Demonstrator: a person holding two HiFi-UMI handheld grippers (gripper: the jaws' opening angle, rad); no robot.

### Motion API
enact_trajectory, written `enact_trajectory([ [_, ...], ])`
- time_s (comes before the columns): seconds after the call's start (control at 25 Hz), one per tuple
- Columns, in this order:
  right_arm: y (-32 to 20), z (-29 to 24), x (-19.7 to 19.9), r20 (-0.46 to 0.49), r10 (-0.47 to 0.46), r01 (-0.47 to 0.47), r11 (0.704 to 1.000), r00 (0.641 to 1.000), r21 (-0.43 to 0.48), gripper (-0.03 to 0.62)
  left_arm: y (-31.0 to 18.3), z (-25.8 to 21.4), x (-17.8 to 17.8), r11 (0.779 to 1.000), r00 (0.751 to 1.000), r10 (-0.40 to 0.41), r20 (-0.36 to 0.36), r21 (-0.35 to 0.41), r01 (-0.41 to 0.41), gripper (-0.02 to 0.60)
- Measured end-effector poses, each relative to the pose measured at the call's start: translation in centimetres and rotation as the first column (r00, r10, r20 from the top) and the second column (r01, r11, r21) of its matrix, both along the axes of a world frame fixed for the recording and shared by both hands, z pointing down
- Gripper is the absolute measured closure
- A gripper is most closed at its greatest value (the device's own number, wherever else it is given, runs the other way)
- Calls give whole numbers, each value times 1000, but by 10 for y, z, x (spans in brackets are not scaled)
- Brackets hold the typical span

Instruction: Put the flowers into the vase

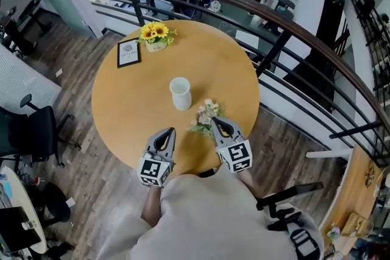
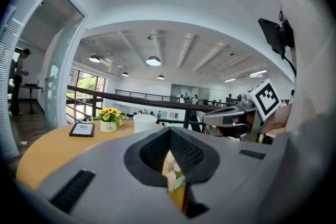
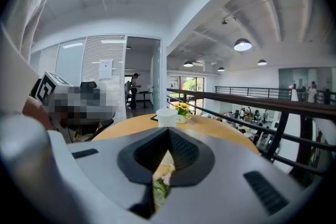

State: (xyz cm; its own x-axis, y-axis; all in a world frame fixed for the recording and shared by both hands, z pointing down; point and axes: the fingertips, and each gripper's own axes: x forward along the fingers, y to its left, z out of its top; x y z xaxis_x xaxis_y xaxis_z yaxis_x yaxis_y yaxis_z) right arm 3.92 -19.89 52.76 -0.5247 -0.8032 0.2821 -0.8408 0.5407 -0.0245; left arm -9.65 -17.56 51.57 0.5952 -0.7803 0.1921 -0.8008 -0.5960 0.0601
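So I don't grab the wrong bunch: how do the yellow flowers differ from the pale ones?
The yellow flowers stand upright in a small pot at the far edge; the pale flowers lie loose on the table near the white vase. Yellow flowers are bright, pale flowers creamy pink. Both have green leaves.

the round table (image 1: 122, 106) is a warm honey-tan wood. the vase (image 1: 180, 93) is plain white. the flowers (image 1: 207, 112) are pale pink and cream with green leaves. the sunflowers (image 1: 155, 30) are bright yellow with dark centres, in a white pot (image 1: 156, 44). the picture frame (image 1: 128, 52) is black round a white card. the left gripper (image 1: 164, 131) and right gripper (image 1: 218, 122) are grey with black jaw linings; their cubes (image 1: 236, 156) bear black-and-white square markers. the floor (image 1: 97, 204) is grey-brown planking, the railing (image 1: 272, 53) dark.
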Motion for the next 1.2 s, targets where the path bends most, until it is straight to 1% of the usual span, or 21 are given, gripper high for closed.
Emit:
enact_trajectory([
  [0.16,9,7,2,13,4,-3,999,1000,-50,586,10,3,-4,999,1000,-14,11,-42,14,575],
  [0.28,20,26,9,16,26,-24,993,1000,-116,586,20,18,-10,994,999,-34,16,-103,36,575],
  [0.4,35,52,13,17,41,-37,977,999,-209,586,31,37,-14,986,999,-35,26,-163,39,575],
  [0.52,53,81,16,24,42,-32,945,999,-325,585,35,52,-12,978,999,-26,25,-206,31,575],
  [0.68,82,122,18,-6,41,-39,878,999,-477,579,42,67,-8,967,1000,-21,15,-253,24,575],
  [0.72,88,132,18,-13,39,-40,855,999,-518,542,42,68,-9,966,1000,-26,12,-259,28,575],
  [0.8,98,154,17,-20,38,-43,796,999,-604,366,42,70,-12,963,999,-35,11,-266,37,575],
  [0.84,102,163,18,-28,44,-52,767,999,-640,327,42,71,-13,962,999,-36,14,-269,39,575],
  [0.88,105,171,21,-40,51,-65,743,998,-666,270,43,71,-15,962,999,-37,19,-271,41,575],
  [0.92,105,176,23,-53,58,-79,727,997,-682,261,43,71,-16,962,999,-38,23,-271,43,575],
  [1.0,103,182,26,-71,69,-99,714,995,-694,255,42,70,-19,962,999,-45,22,-269,49,575],
  [1.2,88,192,25,-93,64,-111,712,994,-694,256,41,69,-19,963,999,-43,24,-266,48,575],
])
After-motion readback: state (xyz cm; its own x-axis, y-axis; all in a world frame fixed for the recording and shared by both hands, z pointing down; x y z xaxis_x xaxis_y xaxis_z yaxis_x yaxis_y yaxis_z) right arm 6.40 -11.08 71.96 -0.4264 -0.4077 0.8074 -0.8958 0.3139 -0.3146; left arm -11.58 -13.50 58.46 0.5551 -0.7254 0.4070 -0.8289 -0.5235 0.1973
